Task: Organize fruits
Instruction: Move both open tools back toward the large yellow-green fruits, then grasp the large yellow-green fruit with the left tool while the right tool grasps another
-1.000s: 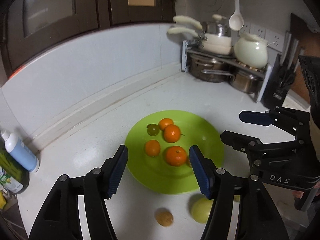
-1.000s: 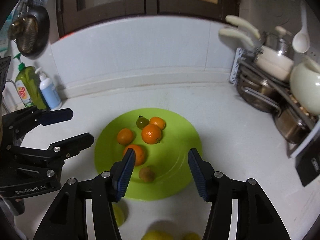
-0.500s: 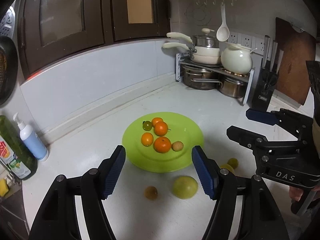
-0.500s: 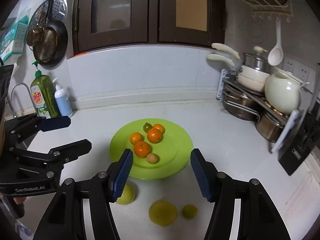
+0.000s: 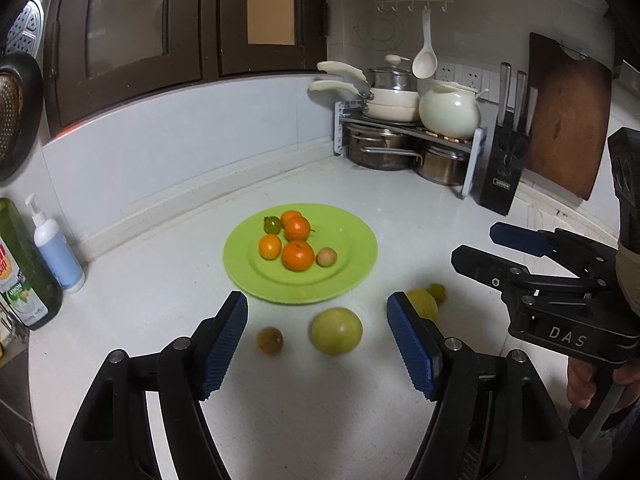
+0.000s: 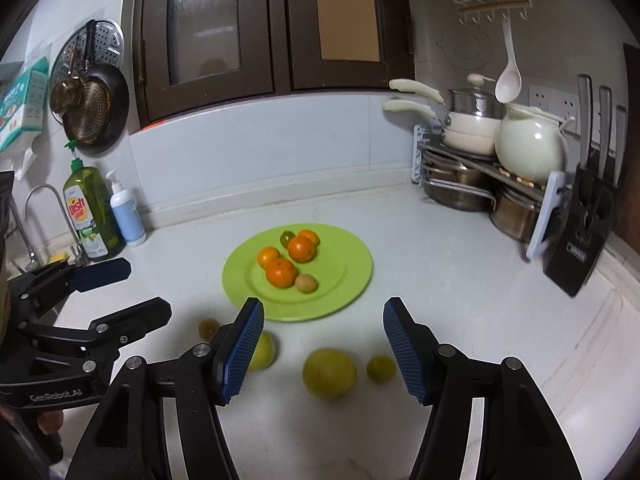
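A green plate (image 5: 352,248) (image 6: 352,276) on the white counter holds several oranges (image 5: 298,255) (image 6: 281,273), a small green fruit (image 5: 272,224) and a small brown fruit (image 5: 327,257) (image 6: 306,283). In front of the plate lie a yellow-green round fruit (image 5: 337,331) (image 6: 262,351), a small brown fruit (image 5: 270,340) (image 6: 208,327), a yellow fruit (image 5: 423,303) (image 6: 329,373) and a small lime-coloured one (image 5: 437,291) (image 6: 381,368). My left gripper (image 5: 317,350) is open and empty above the loose fruits. My right gripper (image 6: 323,346) is open and empty, also back from the plate.
A pot rack (image 5: 404,140) (image 6: 480,176) with pans and a white kettle stands at the back right, with a knife block (image 5: 502,176) (image 6: 580,228) beside it. Soap bottles (image 5: 56,248) (image 6: 92,212) stand at the left near a tap (image 6: 40,216).
Both grippers have pulled back and up from the plate, so the loose fruits in front of it came into view. Both stayed open.
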{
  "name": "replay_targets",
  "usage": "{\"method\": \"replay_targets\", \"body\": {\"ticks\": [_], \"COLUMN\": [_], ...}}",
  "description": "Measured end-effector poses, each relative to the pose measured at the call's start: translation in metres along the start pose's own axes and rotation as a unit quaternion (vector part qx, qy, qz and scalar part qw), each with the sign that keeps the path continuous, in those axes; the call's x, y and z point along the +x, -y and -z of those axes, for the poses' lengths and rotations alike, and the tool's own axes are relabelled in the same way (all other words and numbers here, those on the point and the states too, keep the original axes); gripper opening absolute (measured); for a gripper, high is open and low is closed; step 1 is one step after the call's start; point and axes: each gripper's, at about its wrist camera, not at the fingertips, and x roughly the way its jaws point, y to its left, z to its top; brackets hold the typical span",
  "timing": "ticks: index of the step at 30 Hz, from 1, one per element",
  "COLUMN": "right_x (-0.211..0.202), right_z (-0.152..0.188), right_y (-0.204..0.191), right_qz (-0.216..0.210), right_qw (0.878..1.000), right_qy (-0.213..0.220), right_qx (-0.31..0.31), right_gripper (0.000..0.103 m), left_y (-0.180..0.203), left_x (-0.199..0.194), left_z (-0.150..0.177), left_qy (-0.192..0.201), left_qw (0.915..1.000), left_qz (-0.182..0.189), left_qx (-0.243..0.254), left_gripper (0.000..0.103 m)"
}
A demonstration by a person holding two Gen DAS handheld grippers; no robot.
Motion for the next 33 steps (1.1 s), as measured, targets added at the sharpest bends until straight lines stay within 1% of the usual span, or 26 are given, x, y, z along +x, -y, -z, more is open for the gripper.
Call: {"method": "replay_targets", "body": {"ticks": [2,5,10,17,25,28,33], "right_x": [0.000,0.002,0.010,0.028,0.049,0.059,0.072], "right_z": [0.007,0.018,0.034,0.050,0.060,0.064,0.068], "right_y": [0.001,0.002,0.004,0.008,0.009,0.012,0.017], "right_qz": [0.001,0.007,0.010,0.005,0.000,-0.005,-0.010], "right_qw": [1.000,1.000,0.999,0.997,0.995,0.994,0.991], "right_qy": [-0.005,-0.014,-0.037,-0.070,-0.095,-0.107,-0.121], "right_qx": [0.003,0.006,0.006,0.017,0.027,0.035,0.051], "right_gripper": [0.063,0.063,0.063,0.063,0.063,0.063,0.063], "left_y": [0.001,0.002,0.005,0.005,0.003,0.003,0.004], "left_x": [0.001,0.007,0.017,0.035,0.056,0.066,0.084], "left_z": [0.008,0.017,0.031,0.047,0.047,0.043,0.039], "left_qy": [-0.001,-0.010,-0.027,-0.054,-0.059,-0.066,-0.082], "left_qw": [1.0000,0.9999,0.9994,0.9983,0.9975,0.9971,0.9956], "left_qz": [-0.004,-0.001,-0.009,0.006,0.031,0.029,0.034], "left_qx": [0.002,0.001,0.018,0.023,0.022,0.025,0.031], "left_gripper": [0.072,0.072,0.072,0.072,0.071,0.067,0.066]}}
